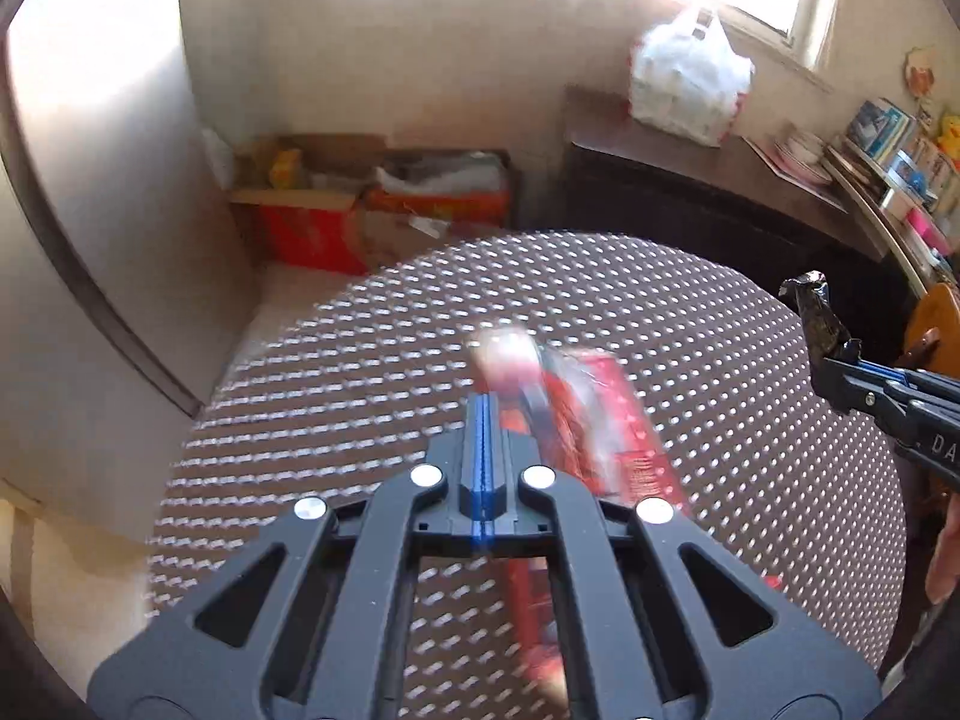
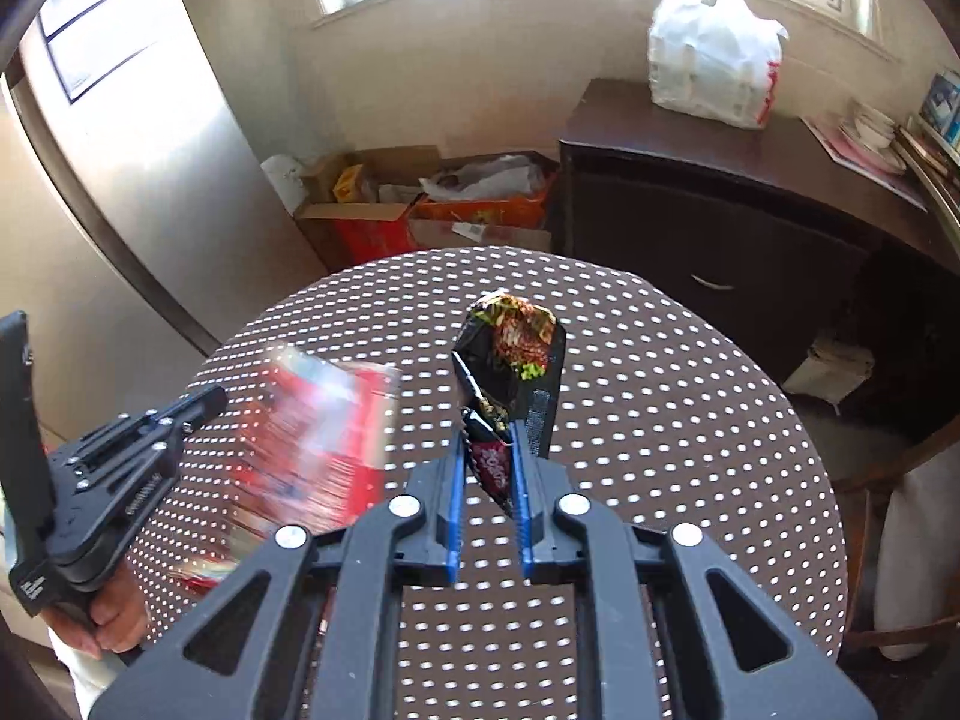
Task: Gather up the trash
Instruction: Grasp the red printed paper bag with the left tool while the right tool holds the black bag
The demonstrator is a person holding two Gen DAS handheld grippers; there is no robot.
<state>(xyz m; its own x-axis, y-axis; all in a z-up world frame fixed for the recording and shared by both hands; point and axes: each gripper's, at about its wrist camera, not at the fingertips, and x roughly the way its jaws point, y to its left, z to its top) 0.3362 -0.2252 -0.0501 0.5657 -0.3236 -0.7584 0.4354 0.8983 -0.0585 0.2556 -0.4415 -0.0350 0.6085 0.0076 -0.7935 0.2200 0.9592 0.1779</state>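
My left gripper [image 1: 483,405] is shut on a red snack wrapper [image 1: 591,420], which hangs blurred to its right above the round dotted table [image 1: 360,372]. The same wrapper [image 2: 324,438] and left gripper [image 2: 207,402] show at the left of the right wrist view. My right gripper [image 2: 489,450] is shut on a black crumpled snack bag [image 2: 513,354], held upright above the table [image 2: 660,420]. That bag [image 1: 813,306] and right gripper [image 1: 831,354] appear at the right edge of the left wrist view.
Open cardboard boxes [image 2: 420,204] full of clutter stand on the floor behind the table. A dark cabinet [image 2: 720,228] at the right carries a white plastic bag [image 2: 714,42]. A fridge [image 2: 138,168] is at the left. A wooden chair [image 2: 870,480] stands to the right.
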